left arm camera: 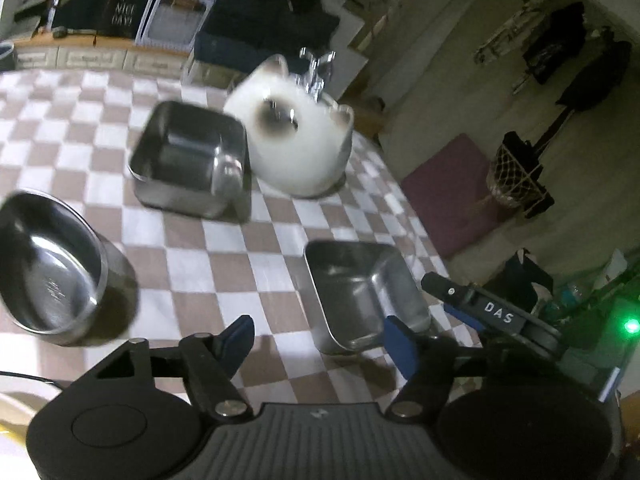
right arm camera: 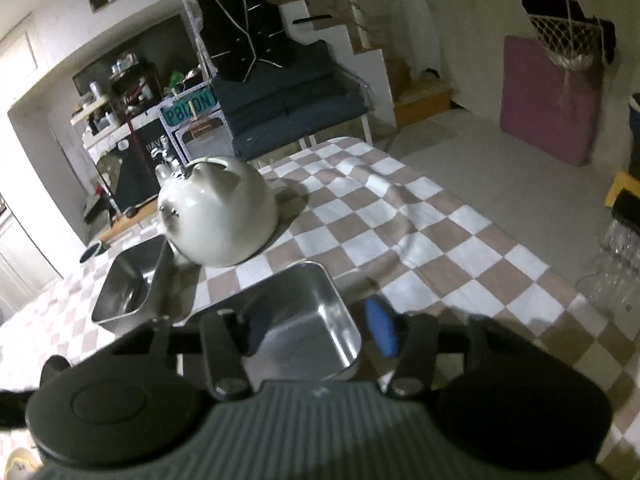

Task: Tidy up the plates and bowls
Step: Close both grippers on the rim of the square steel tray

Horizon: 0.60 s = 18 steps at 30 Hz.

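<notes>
Two square steel dishes, a round steel bowl [left arm camera: 48,268] and a white cat-faced ceramic bowl [left arm camera: 296,140] stand on a checked tablecloth [left arm camera: 240,240]. The near square dish [left arm camera: 360,292] lies just beyond my left gripper [left arm camera: 320,340], which is open; its right pad sits by the dish's near rim. My right gripper [right arm camera: 320,328] is open astride that dish's [right arm camera: 296,312] right wall, one pad inside and one outside, neither pressing. One of the right gripper's fingers [left arm camera: 452,292] shows beside the dish. The far square dish [left arm camera: 188,156] [right arm camera: 132,292] touches the cat bowl [right arm camera: 220,216].
The table's right edge drops to the floor close to the near dish. A maroon mat [left arm camera: 452,196] lies on the floor, with a hanging net basket [left arm camera: 516,172] nearby. A dark sofa [right arm camera: 296,108] stands beyond the table. Clear glassware [right arm camera: 616,272] sits off the table's right side.
</notes>
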Each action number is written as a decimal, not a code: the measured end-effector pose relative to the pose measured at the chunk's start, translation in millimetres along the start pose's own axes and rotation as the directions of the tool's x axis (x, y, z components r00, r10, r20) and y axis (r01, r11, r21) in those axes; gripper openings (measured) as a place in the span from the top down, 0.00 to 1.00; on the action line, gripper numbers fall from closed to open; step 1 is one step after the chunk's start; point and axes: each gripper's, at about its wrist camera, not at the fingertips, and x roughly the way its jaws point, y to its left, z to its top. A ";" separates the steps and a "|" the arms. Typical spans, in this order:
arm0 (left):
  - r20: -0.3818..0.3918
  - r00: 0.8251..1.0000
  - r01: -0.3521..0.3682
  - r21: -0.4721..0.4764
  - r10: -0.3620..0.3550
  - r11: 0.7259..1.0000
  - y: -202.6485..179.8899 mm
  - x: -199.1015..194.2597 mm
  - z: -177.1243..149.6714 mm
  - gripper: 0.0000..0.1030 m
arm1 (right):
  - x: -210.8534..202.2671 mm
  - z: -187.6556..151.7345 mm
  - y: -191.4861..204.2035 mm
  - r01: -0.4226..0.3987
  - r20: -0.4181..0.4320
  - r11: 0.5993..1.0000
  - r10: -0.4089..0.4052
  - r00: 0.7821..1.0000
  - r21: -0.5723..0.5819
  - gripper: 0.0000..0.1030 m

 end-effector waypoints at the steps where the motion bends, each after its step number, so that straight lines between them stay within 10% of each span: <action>1: -0.004 1.000 0.001 -0.009 -0.001 1.000 0.0 6.8 0.0 0.37 | 2.9 -0.3 -0.8 -0.002 -0.005 1.000 0.002 1.000 -0.002 0.42; 12: -0.023 1.000 0.009 -0.067 -0.011 0.998 0.9 45.4 14.1 0.56 | 37.2 -1.5 -7.8 0.012 -0.087 1.000 -0.014 0.996 -0.015 0.57; 18: -0.041 0.999 -0.002 -0.071 -0.001 0.997 1.2 59.5 14.3 0.59 | 44.7 2.0 -5.4 0.047 -0.094 0.998 -0.050 0.994 -0.029 0.82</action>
